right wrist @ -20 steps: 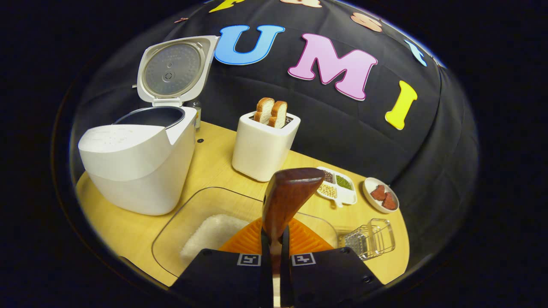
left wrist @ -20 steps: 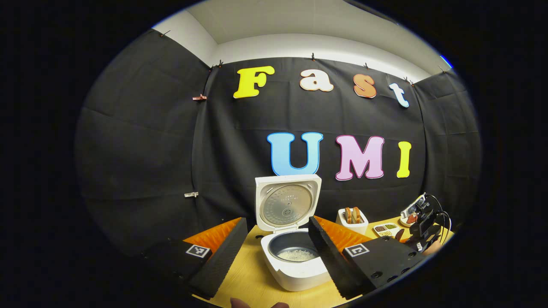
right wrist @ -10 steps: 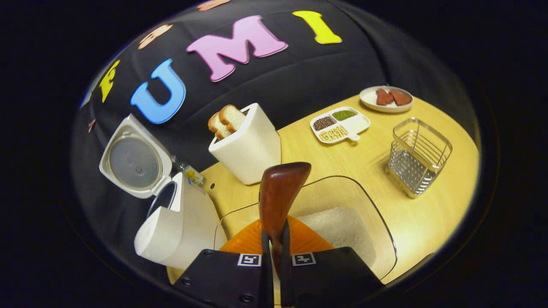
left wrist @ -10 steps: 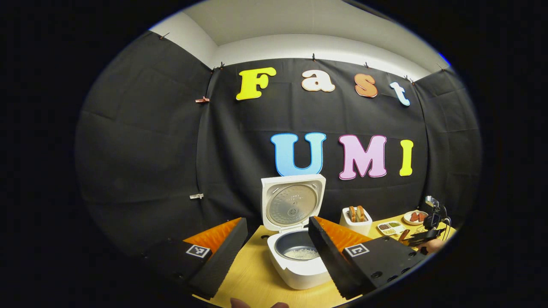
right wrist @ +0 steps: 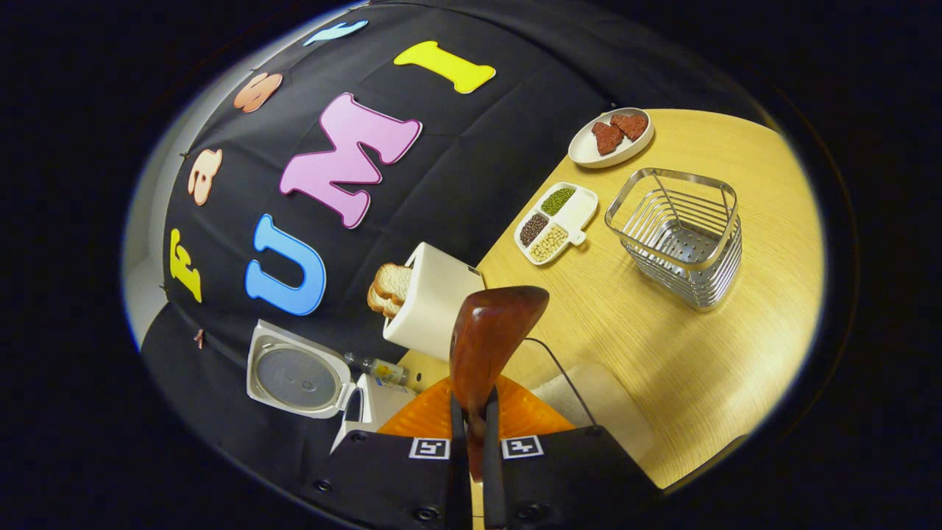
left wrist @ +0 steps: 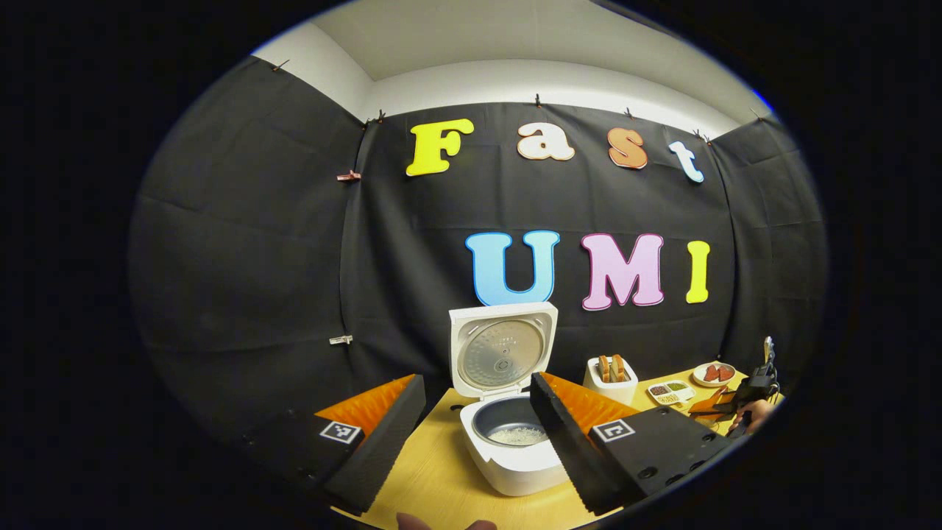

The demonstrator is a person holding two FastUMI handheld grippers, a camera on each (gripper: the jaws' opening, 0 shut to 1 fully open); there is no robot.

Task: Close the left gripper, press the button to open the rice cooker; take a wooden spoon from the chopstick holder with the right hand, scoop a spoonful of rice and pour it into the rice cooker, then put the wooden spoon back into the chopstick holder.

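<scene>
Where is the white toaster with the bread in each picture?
Left gripper view: the toaster stands small at lower right, just right of the open rice cooker.
Right gripper view: the toaster is tipped sideways at centre, above the wooden spoon.
Shared landmark: the rice cooker's raised lid.

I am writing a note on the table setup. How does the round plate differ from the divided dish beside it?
The round plate is one open surface holding two dark red pieces, while the divided dish is roughly rectangular, split into compartments, and holds green, dark and pale grains. The round plate lies nearer the booth wall; the divided dish lies between it and the toaster. Both are white, shallow, and rest flat on the wooden table.
</scene>
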